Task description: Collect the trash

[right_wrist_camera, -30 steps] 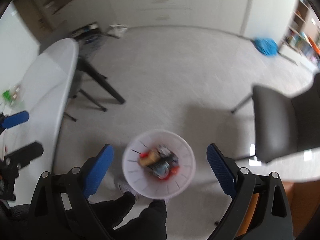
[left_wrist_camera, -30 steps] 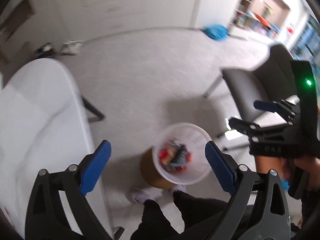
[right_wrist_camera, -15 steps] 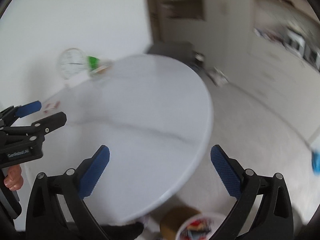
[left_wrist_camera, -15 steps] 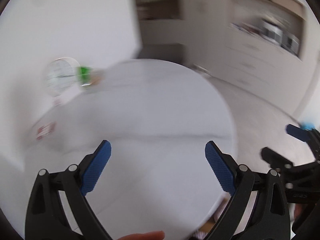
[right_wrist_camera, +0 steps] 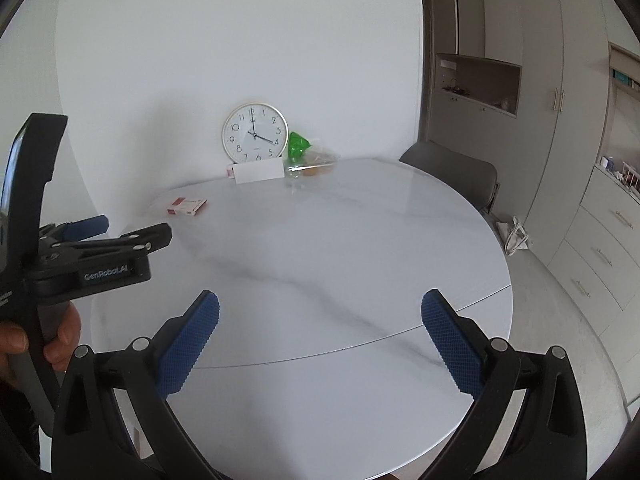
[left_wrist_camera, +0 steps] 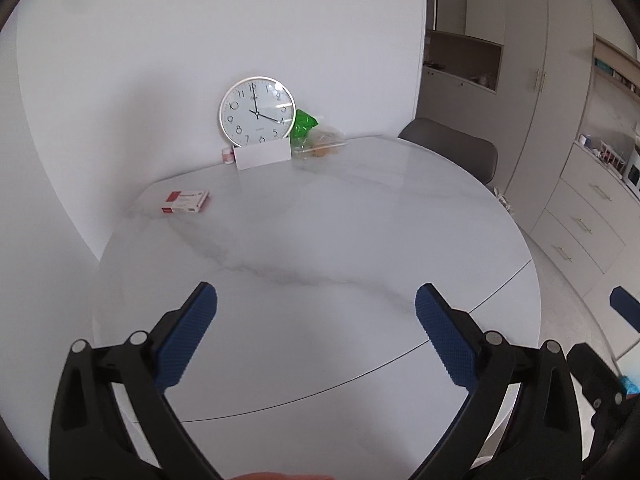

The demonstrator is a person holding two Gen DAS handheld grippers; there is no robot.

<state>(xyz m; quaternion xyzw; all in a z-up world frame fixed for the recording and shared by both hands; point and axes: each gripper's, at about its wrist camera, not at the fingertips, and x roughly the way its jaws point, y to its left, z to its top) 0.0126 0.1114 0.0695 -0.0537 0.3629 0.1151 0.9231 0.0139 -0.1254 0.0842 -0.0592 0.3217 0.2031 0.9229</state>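
Both grippers hover over the near part of a round white marble table. My left gripper has its blue-padded jaws opening, with nothing between them. My right gripper stands open and empty as well; the left gripper shows beside it, held by a hand. Far across the table lie a red and white box, a green bag and a clear plastic pack with food scraps. None of these is near either gripper.
A wall clock leans against the wall behind a white card and a small pink-capped bottle. A grey chair stands behind the table. Cabinets and drawers line the right side; a white bag lies on the floor.
Both grippers swung up from over the white trash basket on the floor to face the table top and the wall. The views have rolled level and sharpened.
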